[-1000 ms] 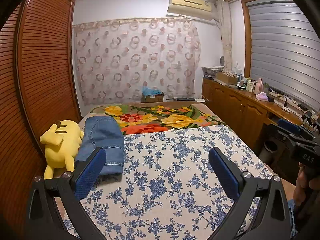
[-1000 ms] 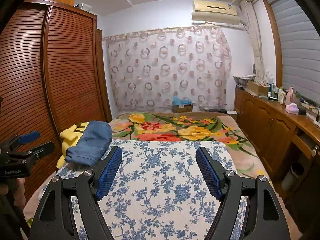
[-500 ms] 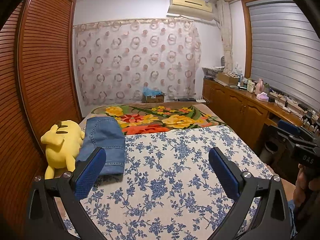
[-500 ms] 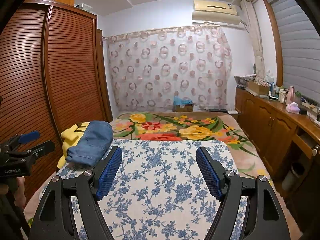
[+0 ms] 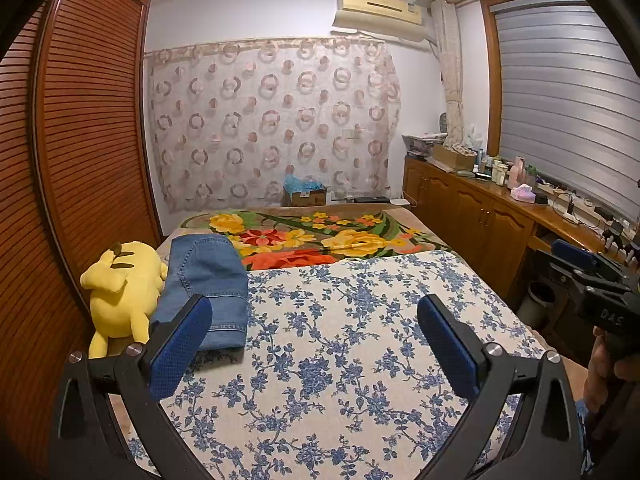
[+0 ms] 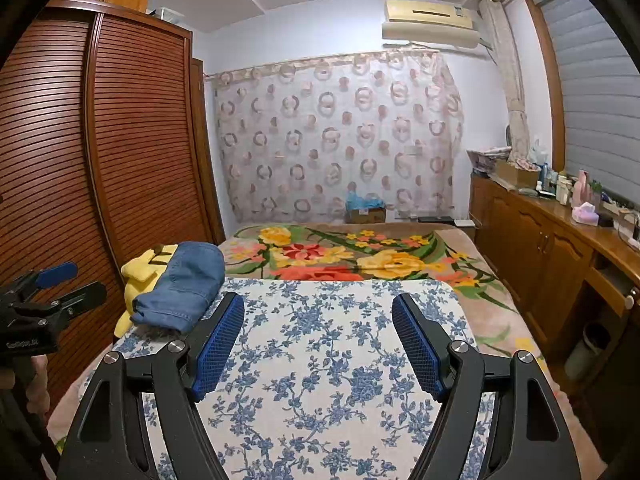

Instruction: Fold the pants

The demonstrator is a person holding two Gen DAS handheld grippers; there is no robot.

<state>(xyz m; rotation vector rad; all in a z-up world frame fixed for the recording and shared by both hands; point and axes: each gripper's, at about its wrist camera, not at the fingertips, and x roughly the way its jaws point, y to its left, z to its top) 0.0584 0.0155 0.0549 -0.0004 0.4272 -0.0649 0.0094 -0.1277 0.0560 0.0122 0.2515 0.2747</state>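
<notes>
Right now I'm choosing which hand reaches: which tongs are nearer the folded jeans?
Left. The left tongs sit just before the folded jeans; the right tongs are farther right.

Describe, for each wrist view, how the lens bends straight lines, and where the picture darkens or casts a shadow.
Left wrist view: the louvred wardrobe bows outward, the corners go black, and the folded jeans cast a soft shadow on the floral cloth. Right wrist view: the wardrobe and window blind curve, the corners are black, lighting is even, and the open right gripper stays sharp.
</notes>
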